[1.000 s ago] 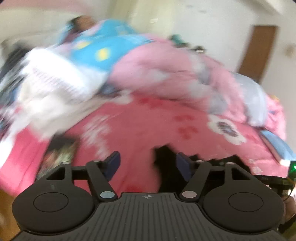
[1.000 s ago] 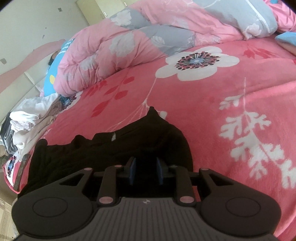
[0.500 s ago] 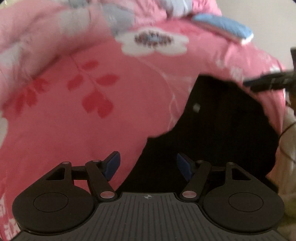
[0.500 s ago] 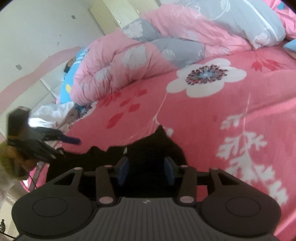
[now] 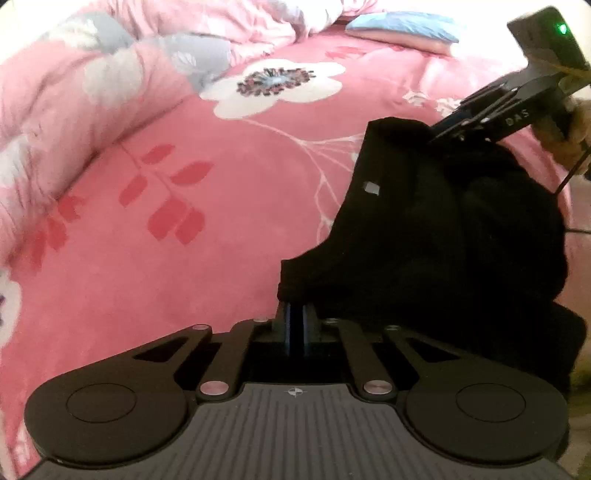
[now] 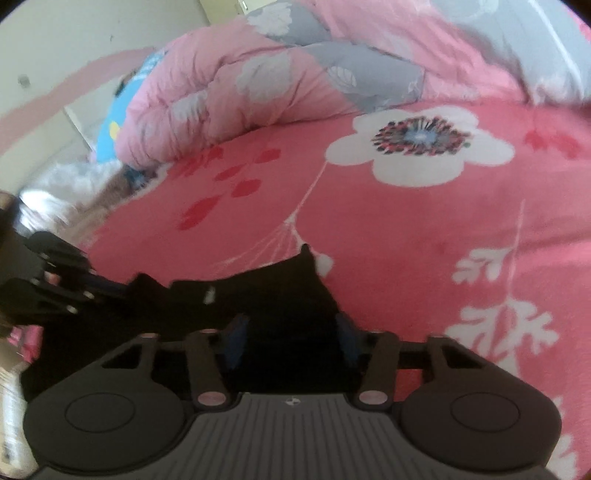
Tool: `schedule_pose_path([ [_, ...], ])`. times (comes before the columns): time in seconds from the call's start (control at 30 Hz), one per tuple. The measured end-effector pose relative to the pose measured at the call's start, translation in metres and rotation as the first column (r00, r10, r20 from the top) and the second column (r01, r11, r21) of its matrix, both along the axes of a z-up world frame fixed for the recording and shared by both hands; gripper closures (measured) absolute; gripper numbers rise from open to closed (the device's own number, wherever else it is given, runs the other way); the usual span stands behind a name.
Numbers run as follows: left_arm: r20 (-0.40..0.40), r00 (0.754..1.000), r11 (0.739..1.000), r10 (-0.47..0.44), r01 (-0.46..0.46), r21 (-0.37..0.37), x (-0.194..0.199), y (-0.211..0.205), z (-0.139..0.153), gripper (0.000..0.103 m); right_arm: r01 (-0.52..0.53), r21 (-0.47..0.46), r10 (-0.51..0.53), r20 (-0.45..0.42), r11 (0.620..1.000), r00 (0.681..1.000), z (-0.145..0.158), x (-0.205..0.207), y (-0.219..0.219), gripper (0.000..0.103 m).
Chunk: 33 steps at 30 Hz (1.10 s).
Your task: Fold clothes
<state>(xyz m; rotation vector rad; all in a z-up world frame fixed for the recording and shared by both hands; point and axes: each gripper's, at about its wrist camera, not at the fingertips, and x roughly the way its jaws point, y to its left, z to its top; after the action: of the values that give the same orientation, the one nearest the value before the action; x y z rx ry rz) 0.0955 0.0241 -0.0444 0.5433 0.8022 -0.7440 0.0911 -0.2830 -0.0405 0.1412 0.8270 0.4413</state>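
A black garment lies bunched on the pink flowered bedspread. My left gripper is shut on the garment's near edge. My right gripper is open, its blue pads spread over the black garment close beneath it. In the left wrist view the right gripper shows at the upper right, over the garment's far corner. In the right wrist view the left gripper shows at the left edge, against the cloth.
A rolled pink and grey quilt lies along the back of the bed. A blue pillow lies at the far end. A pile of white clothes sits at the left, beside a blue patterned cloth.
My left gripper swung from the clothes pile to the black garment and shut on its edge. My right gripper went from nearly shut to wide open over the garment.
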Motion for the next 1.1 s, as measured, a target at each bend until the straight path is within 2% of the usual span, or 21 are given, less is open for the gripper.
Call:
schedule_pose_path([
  [0.03,0.019,1.000,1.000,0.016,-0.016,-0.003,0.000,0.000,0.002,0.100,0.009,-0.011,-0.009,0.015,1.000,1.000,0.003,-0.001,0.000,0.080],
  [0.1,0.049,0.997,0.998,0.058,-0.057,-0.025,0.001,0.002,0.009,0.100,0.028,-0.030,-0.026,0.045,0.999,0.999,0.010,-0.002,-0.001,0.096],
  [0.2,0.097,0.986,0.989,0.135,-0.128,-0.073,0.006,0.009,0.027,0.101,0.057,-0.058,-0.051,0.090,0.997,0.995,0.021,-0.004,-0.002,0.097],
  [0.37,0.170,0.946,0.956,0.276,-0.252,-0.149,0.028,0.012,0.051,0.101,0.127,-0.161,-0.075,0.292,0.979,0.953,0.057,0.009,0.001,0.098],
  [0.57,0.254,0.888,0.912,0.382,-0.319,-0.258,0.078,0.001,0.083,0.101,0.201,-0.231,-0.086,0.429,0.952,0.899,0.083,0.068,0.000,0.098],
  [0.7,0.281,0.864,0.900,0.418,-0.353,-0.256,0.132,-0.019,0.085,0.101,0.252,-0.235,-0.128,0.440,0.939,0.889,0.085,0.129,-0.003,0.098],
  [0.87,0.283,0.846,0.889,0.451,-0.399,-0.223,0.190,-0.033,0.061,0.101,0.296,-0.193,-0.201,0.396,0.936,0.896,0.074,0.205,-0.009,0.098],
  [1.0,0.267,0.845,0.885,0.464,-0.425,-0.191,0.224,-0.039,0.038,0.101,0.327,-0.168,-0.249,0.367,0.930,0.896,0.056,0.247,-0.012,0.098],
  [1.1,0.225,0.852,0.881,0.473,-0.450,-0.148,0.245,-0.044,0.016,0.100,0.337,-0.160,-0.273,0.324,0.928,0.906,0.035,0.273,-0.012,0.098],
])
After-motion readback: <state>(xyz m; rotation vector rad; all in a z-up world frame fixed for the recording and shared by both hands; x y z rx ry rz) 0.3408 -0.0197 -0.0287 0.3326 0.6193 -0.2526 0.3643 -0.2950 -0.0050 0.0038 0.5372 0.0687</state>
